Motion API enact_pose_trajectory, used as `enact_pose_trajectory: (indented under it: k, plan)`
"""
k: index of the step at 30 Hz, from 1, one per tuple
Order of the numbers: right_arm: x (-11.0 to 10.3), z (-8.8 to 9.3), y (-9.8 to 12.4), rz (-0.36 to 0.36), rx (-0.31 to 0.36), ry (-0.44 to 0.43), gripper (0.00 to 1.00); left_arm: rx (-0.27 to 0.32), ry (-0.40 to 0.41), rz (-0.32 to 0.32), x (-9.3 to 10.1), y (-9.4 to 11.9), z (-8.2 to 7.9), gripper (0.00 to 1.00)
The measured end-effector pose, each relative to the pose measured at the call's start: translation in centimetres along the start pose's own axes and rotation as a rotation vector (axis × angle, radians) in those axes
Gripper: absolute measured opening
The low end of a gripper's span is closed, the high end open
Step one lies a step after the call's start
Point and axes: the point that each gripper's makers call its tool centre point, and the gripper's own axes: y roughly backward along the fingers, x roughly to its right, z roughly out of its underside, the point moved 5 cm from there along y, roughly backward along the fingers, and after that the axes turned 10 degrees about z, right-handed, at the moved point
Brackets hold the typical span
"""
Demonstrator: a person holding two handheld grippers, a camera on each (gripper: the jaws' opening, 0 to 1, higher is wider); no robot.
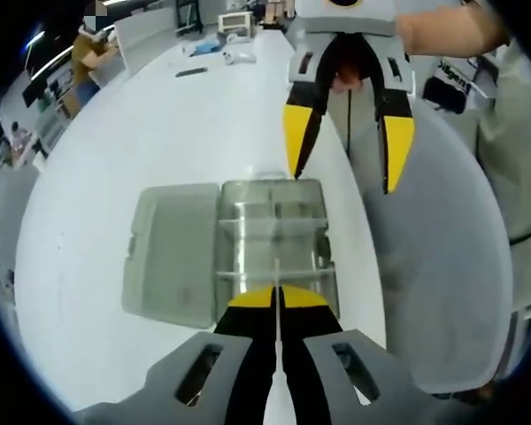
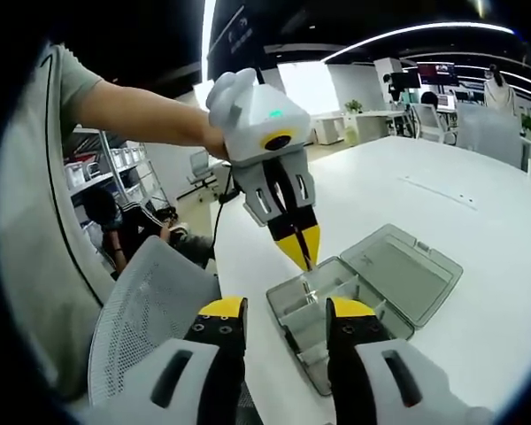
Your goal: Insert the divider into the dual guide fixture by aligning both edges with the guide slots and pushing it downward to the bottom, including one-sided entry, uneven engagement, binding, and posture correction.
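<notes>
The left tool (image 1: 277,299) is pinched shut on the thin clear divider (image 1: 275,276), which hangs edge-on just above the open compartment box (image 1: 270,232) on the white surface (image 1: 159,133). The right tool (image 2: 276,312) hovers with its jaws spread wide, holding nothing. One risk: the divider could enter one guide slot first, tilt and bind, because the grip sits on its top edge and lets it swing. The box looks light and could slide under a crooked push. Its lid (image 1: 170,252) lies flat beside it; a mesh chair (image 2: 150,301) stands at the surface's edge
</notes>
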Motion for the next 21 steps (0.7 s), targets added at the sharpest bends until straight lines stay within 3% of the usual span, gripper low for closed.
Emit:
enact_pose_trajectory:
  k: [21]
  plan:
    - [-0.03,-0.11,0.11,0.001,0.005,-0.007,0.31,-0.017,-0.002,-0.008,0.13,-0.04,0.21,0.0]
